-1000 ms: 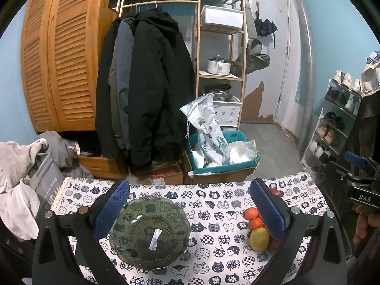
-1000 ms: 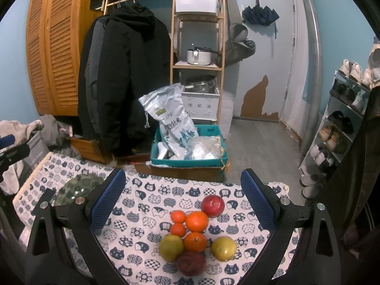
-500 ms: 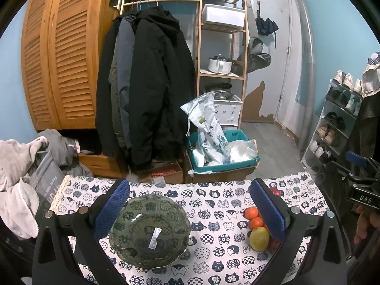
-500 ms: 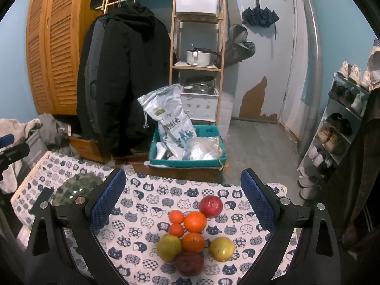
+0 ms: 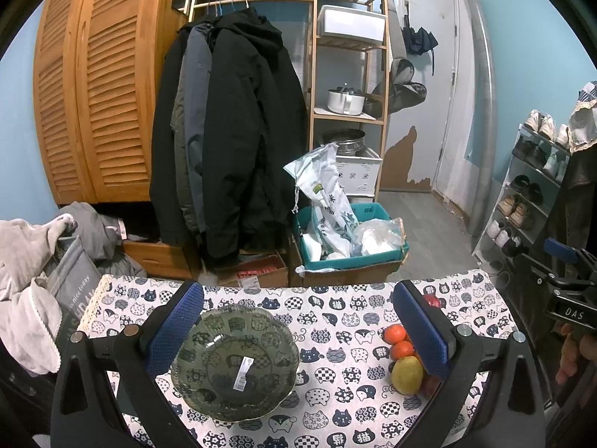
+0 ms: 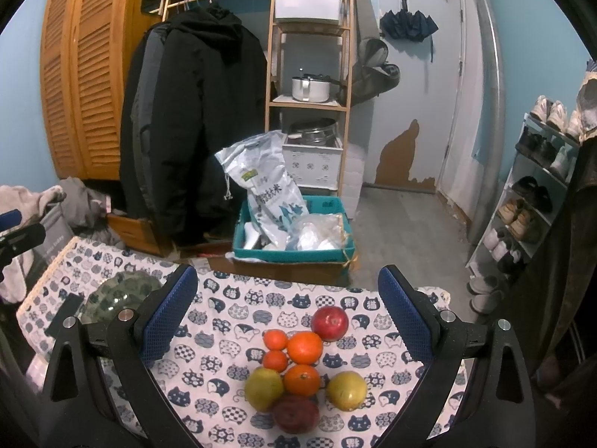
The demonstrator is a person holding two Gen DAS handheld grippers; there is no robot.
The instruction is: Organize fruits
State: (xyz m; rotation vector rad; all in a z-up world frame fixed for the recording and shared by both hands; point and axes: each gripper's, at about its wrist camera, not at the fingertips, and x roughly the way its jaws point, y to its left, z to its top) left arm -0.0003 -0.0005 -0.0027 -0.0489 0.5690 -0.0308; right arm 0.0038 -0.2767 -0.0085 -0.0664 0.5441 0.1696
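Observation:
A green patterned glass bowl point(image 5: 235, 362) sits empty on the cat-print tablecloth point(image 5: 335, 306), under and between the fingers of my open left gripper point(image 5: 298, 332). The bowl point(image 6: 119, 295) also shows at the left in the right wrist view. A cluster of fruit lies in front of my open right gripper point(image 6: 287, 321): a red apple point(image 6: 330, 323), several oranges point(image 6: 304, 347), two yellow-green fruits point(image 6: 264, 388), and a dark red apple point(image 6: 295, 413). In the left wrist view the fruit point(image 5: 406, 373) is partly hidden behind the right finger.
Past the table's far edge stand a teal crate point(image 6: 293, 239) with bags, hanging coats point(image 5: 227, 142), a wooden shelf point(image 6: 309, 56) and a shoe rack point(image 6: 537, 194). Grey clothes point(image 5: 33, 261) pile at the left. A hand point(image 5: 574, 351) holds the other gripper at right.
Both views have shifted only slightly; the fruit and the bowl lie where they were and both grippers stay open.

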